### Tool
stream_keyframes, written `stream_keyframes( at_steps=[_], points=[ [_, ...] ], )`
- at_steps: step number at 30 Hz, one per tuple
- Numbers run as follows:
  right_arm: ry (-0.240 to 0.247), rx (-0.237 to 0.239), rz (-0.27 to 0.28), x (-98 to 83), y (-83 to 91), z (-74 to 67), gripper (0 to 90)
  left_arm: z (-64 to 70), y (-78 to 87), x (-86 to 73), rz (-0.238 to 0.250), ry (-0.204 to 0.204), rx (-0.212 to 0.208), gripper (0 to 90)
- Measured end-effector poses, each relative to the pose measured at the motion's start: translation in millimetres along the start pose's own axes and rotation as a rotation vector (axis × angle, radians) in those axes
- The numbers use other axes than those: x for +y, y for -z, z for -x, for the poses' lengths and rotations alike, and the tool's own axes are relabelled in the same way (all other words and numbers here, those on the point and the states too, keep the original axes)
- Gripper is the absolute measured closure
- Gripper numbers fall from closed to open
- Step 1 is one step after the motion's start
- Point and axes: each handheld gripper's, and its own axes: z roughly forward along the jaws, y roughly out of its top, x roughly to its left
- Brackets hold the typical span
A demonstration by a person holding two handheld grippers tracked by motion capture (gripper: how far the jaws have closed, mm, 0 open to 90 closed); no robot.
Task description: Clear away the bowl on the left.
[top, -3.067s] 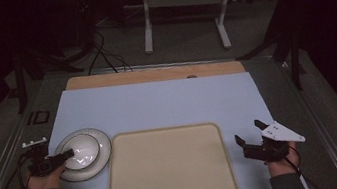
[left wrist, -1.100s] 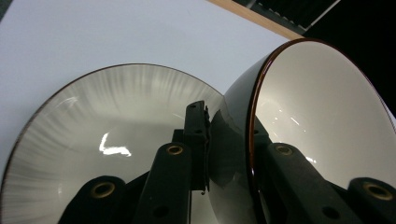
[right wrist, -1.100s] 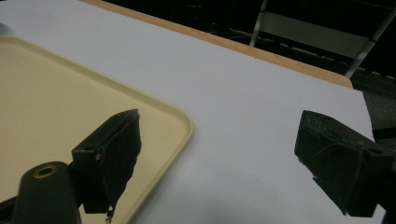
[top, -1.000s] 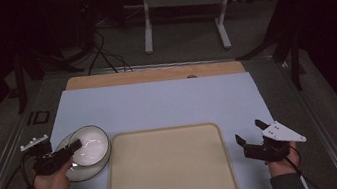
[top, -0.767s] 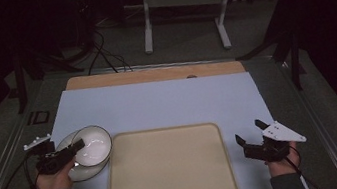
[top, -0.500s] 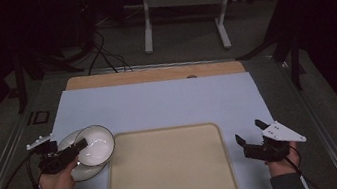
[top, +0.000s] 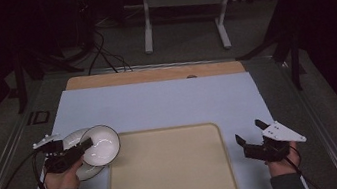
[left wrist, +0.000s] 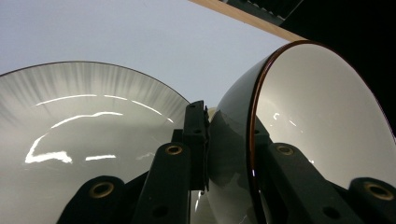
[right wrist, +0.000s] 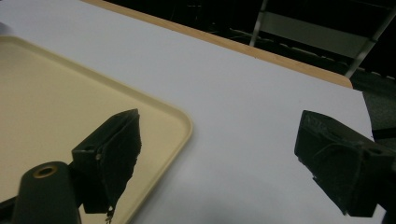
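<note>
Bowl (top: 99, 145) hangs tilted above the plate (top: 73, 139) at the counter's (top: 168, 104) left, its rim pinched by the left tongs (left wrist: 229, 154); both bowl and plate are empty, as is the tray (top: 167, 168). Held by so thin an edge, it could slip and strike the plate. Right tongs (top: 253, 138) wait released.

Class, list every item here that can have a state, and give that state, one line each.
bowl: lifted, tilted on its side, rim pinched.
plate: flat on the mat, empty.
tray: flat, empty.
left gripper: shut on the bowl's rim.
right gripper: open, holding nothing, beside the tray.
</note>
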Motion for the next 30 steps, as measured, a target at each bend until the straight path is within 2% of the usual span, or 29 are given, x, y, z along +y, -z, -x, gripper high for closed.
stream_keyframes(
  at_steps=[23, 30],
  points=[
    [0.001, 0.001, 0.0, 0.0, 0.1, 0.0, 14.2, 10.3, -3.7, -1.2, -0.001, -0.016, -0.034, 78.3],
    [0.001, 0.001, 0.0, 0.0, 0.0, -0.1, 14.1, 15.2, -6.5, -1.7, -0.012, -0.034, -0.043, 78.2]
  ],
)
